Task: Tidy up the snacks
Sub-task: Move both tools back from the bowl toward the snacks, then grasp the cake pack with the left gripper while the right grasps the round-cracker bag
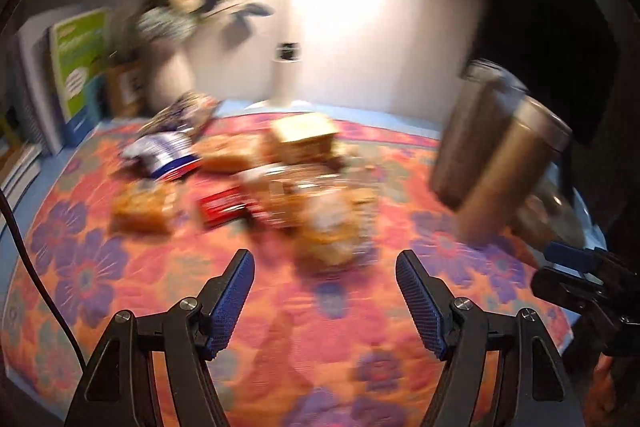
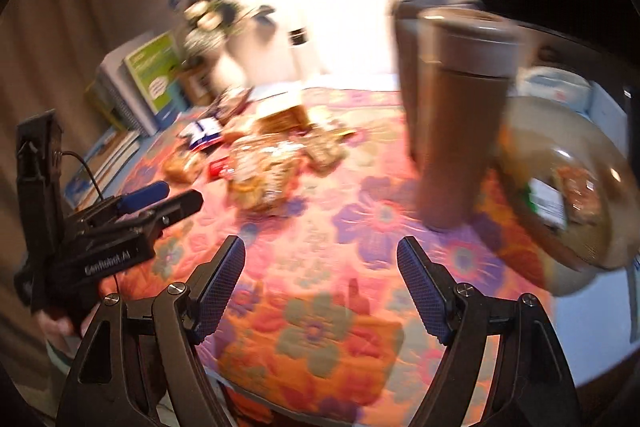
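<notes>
- Hovering over the floral surface [image 1: 100,287], both tongs, left [image 1: 325,301] and right [image 2: 322,289], gape empty.
- Snack pile [image 1: 280,183] lies mid-surface, loose.
- Risk (our guess): clipping the tall canister [image 2: 460,115] while reaching, toppling it.

The left gripper [image 1: 325,279] is being held above a floral cloth [image 1: 400,311], its blue-padded jaws standing apart with nothing between them. A blurred heap of snack packets [image 1: 280,187] is being shown beyond the fingertips, with a red packet [image 1: 224,207] lying among them and a blue-and-white packet [image 1: 168,155] to the left. A tan box [image 1: 304,137] is sitting behind the heap. Tall brown canisters [image 1: 496,155] are standing on the right, and part of the right gripper [image 1: 576,267] is being shown at the right edge. Books [image 1: 76,75] and a vase of flowers [image 1: 176,27] are being kept against the wall.
</notes>
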Available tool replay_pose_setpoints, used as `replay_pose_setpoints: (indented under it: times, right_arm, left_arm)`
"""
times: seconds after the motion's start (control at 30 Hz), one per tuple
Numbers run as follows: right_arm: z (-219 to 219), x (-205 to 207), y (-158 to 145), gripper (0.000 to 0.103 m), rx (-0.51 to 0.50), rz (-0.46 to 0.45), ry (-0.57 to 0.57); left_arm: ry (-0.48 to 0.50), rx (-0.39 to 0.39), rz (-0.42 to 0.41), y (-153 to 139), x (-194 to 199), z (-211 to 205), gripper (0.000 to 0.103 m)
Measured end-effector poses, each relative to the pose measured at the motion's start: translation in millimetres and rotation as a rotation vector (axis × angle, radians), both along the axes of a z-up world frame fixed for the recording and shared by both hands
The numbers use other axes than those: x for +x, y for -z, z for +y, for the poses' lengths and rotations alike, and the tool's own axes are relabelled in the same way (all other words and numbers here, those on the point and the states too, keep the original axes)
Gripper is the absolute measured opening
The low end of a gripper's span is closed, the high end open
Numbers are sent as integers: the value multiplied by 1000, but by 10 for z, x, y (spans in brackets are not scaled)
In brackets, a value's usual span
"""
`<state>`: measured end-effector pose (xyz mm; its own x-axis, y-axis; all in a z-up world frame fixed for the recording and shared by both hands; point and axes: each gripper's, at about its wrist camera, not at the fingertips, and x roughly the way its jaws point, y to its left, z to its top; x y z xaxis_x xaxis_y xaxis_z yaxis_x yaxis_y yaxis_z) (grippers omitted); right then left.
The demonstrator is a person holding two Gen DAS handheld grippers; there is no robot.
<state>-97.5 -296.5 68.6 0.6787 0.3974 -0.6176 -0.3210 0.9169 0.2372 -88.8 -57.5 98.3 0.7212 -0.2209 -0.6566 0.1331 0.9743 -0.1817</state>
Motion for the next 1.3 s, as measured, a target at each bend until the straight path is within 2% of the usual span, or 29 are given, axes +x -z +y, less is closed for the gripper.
replay_pose_setpoints:
  times: [0.1, 0.2, 0.23, 0.43, 0.63, 0.83, 1.07, 1.13, 1.3]
  right_arm:
    - [299, 222, 66, 78, 34, 19, -55]
    - [514, 477, 164, 78, 82, 53, -75]
    - [571, 555, 201, 78, 91, 66, -70]
    - [850, 940, 465, 78, 35, 112, 12]
    - [954, 1149, 626, 79, 59, 145, 53]
    - [1008, 1314, 743, 79, 75, 158, 83]
    - [1083, 1294, 797, 77, 47, 123, 101]
    - [1089, 1286, 804, 68, 48, 119, 101]
    - [1103, 1273, 801, 65, 42, 105, 101]
  left_arm:
    - [-94, 4, 14, 90, 62, 493, 72]
    - [-162, 14, 24, 186, 143, 890, 84]
    - [-182, 9, 27, 227, 180, 1020, 85]
    - [-203, -24, 82, 460, 594, 1424, 85]
    - [-187, -77, 138, 636, 1083, 1444, 85]
    - [-222, 30, 119, 699, 1330, 1329, 85]
    - [-246, 122, 78, 718, 1312, 1212, 84]
    - [-250, 145, 71, 718, 1310, 1184, 84]
    - [-250, 145, 67, 719, 1298, 1181, 83]
